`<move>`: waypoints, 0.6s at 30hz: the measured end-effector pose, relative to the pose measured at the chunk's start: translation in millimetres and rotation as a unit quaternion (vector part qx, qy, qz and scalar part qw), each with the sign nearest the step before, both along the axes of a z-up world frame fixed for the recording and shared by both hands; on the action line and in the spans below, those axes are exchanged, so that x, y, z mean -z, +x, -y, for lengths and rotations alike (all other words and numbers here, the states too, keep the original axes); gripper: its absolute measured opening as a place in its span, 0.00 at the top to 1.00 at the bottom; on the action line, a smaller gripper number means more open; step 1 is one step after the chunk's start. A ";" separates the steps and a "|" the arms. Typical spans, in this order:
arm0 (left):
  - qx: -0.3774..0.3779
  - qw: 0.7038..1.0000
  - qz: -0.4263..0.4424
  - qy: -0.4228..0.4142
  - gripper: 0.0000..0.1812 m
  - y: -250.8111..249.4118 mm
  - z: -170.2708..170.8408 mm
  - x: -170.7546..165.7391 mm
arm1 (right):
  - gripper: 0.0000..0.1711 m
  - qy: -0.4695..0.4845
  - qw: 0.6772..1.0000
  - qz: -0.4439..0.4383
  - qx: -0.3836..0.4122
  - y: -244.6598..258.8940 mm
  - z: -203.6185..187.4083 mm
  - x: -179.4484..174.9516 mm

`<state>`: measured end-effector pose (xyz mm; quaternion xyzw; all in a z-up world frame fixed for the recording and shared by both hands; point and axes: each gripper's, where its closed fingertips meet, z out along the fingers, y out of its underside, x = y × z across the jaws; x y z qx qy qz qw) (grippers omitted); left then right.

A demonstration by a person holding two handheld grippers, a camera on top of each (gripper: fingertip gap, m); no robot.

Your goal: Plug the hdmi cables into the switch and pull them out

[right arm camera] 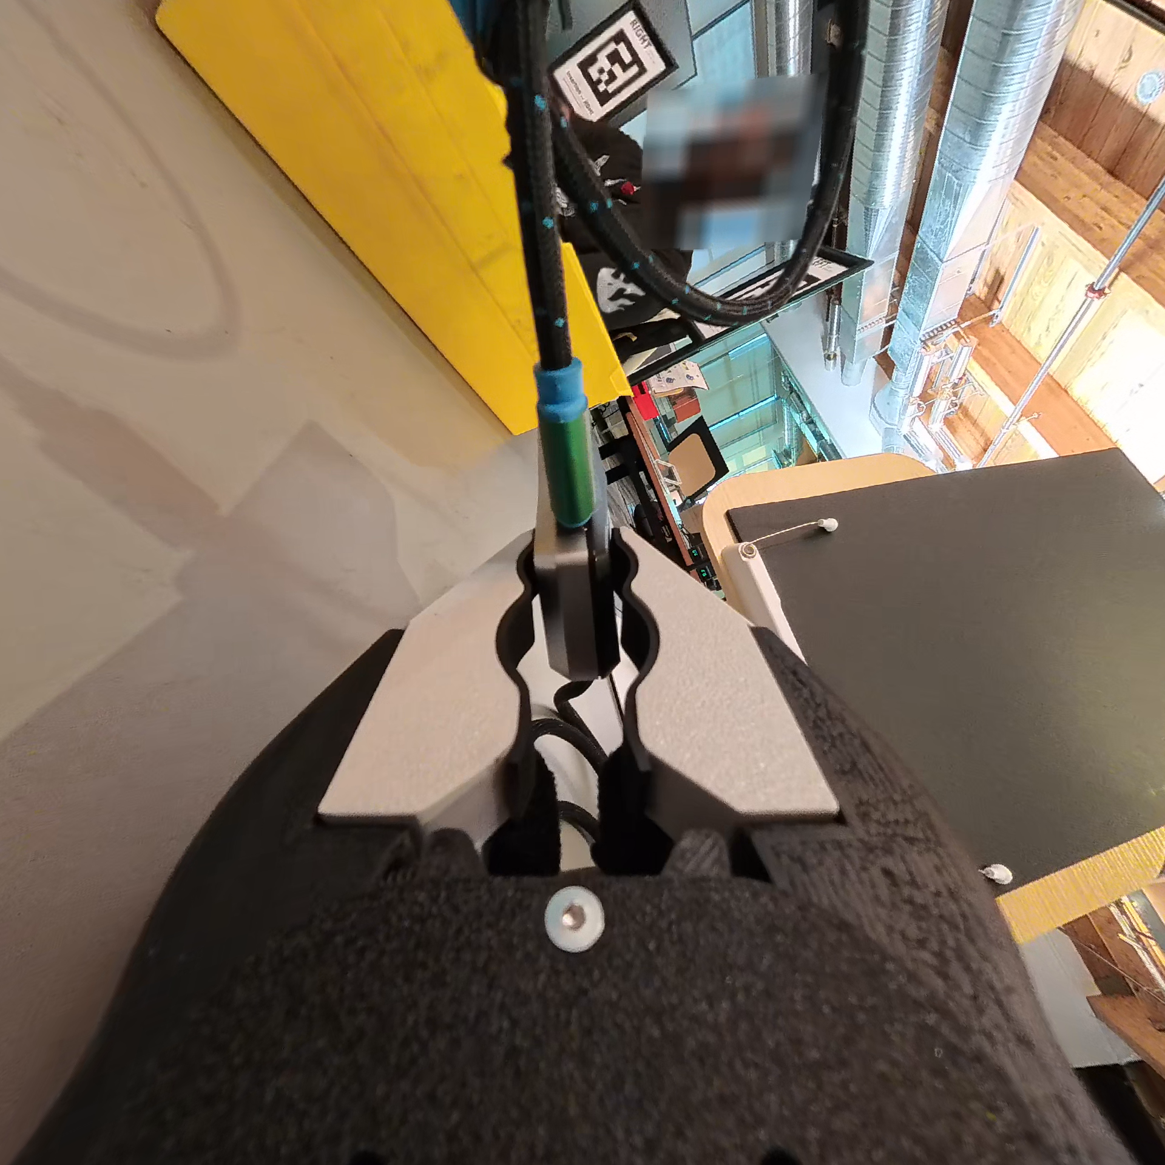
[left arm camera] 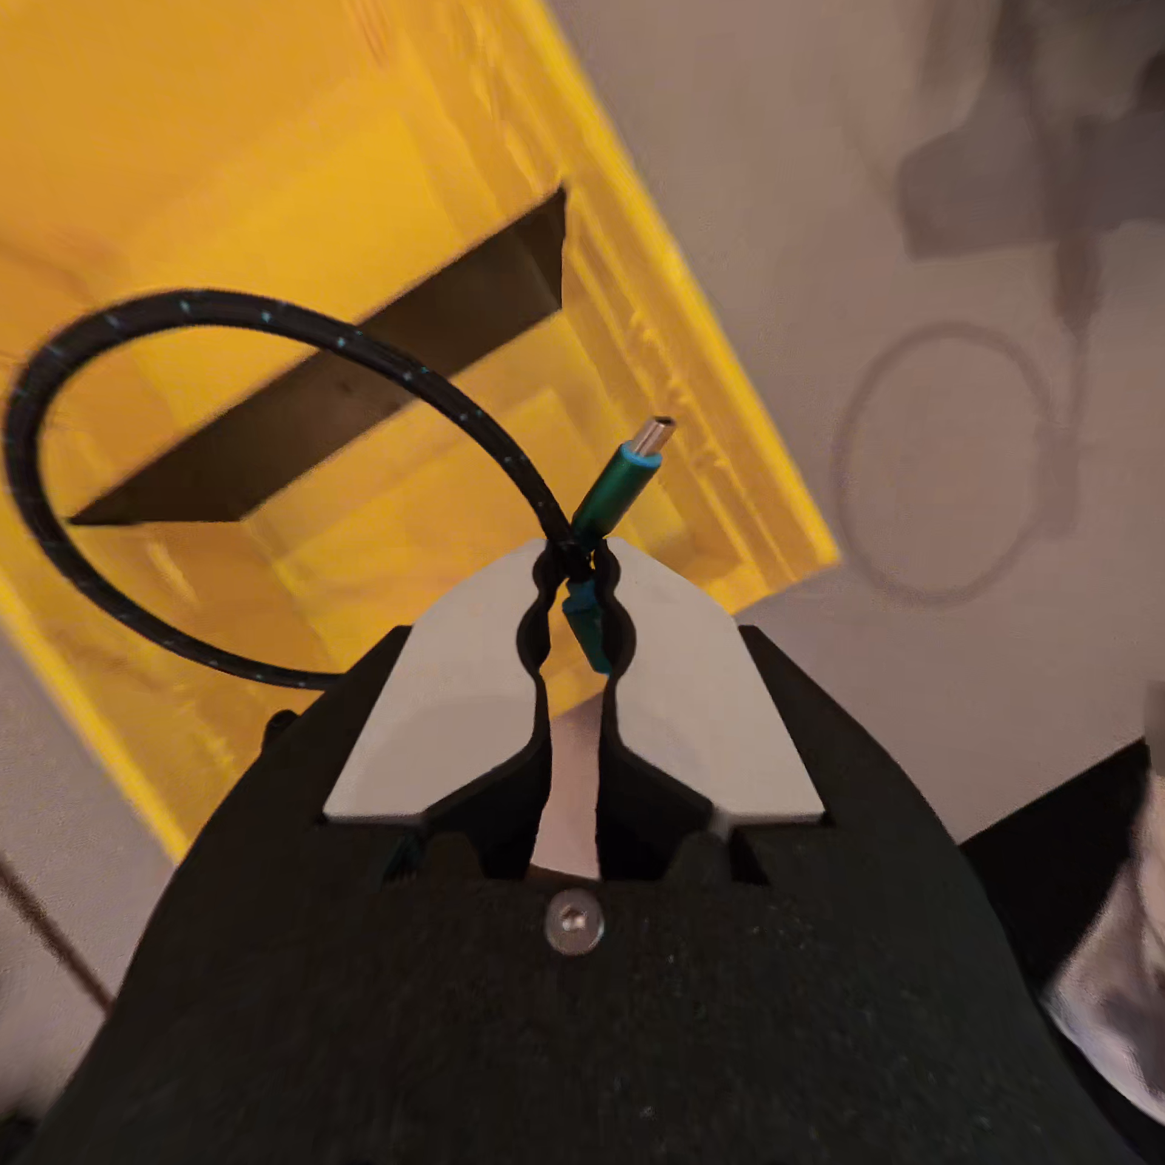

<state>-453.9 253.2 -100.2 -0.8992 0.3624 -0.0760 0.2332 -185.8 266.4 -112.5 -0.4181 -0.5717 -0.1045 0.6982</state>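
Note:
In the left wrist view my left gripper is shut on a black braided cable just behind its green plug. The plug's silver tip points up and right, free in the air. The cable loops out to the left. A second green and blue connector piece sits between the fingers behind the tips. In the right wrist view my right gripper is shut on a slim grey switch. A green connector is plugged into the switch's far end, and its braided cable runs straight up.
A yellow crate with a dark slot lies under the left gripper and shows at the upper left of the right wrist view. A pale tabletop lies on the left. A black-topped table stands on the right. A black-and-white marker tag is at the top. The left gripper's tips are roughly 30 cm from the right gripper's.

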 end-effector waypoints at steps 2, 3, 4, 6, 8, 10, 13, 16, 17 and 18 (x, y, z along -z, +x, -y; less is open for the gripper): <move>-0.002 0.996 0.007 0.091 0.95 3.6 12.1 -40.2 | 0.88 0.000 1.000 -0.003 0.000 0.4 -0.1 -1.1; 0.006 0.990 0.008 0.143 0.95 9.2 21.1 -60.2 | 0.88 0.001 1.000 -0.004 0.001 0.7 -0.3 -1.6; 0.024 0.981 0.010 0.191 0.95 18.8 33.8 -77.0 | 0.88 0.001 1.000 -0.004 0.002 0.9 -0.3 -2.1; 0.046 0.955 -0.016 0.291 0.95 39.5 58.9 -99.8 | 0.88 0.003 1.000 -0.004 0.003 1.3 -0.2 -2.7; 0.052 0.916 -0.086 0.389 0.95 58.6 81.6 -105.3 | 0.88 0.005 1.000 -0.004 0.004 1.4 0.1 -3.0; 0.067 0.865 -0.172 0.466 0.95 80.3 104.1 -92.8 | 0.88 0.008 1.000 -0.001 0.005 1.5 0.3 -2.7; 0.125 0.822 -0.273 0.484 0.96 114.0 127.3 -33.8 | 0.88 0.012 1.000 0.006 0.006 0.6 0.9 -1.2; 0.148 0.813 -0.313 0.468 0.96 127.4 132.9 14.1 | 0.88 0.014 1.000 0.010 0.006 0.0 1.4 -0.2; 0.151 0.820 -0.313 0.455 0.96 130.2 133.9 23.9 | 0.88 0.014 1.000 0.011 0.005 0.1 1.5 -0.2; 0.151 0.821 -0.319 0.448 0.96 131.3 134.0 27.8 | 0.88 0.013 1.000 0.010 0.005 0.2 1.5 -0.5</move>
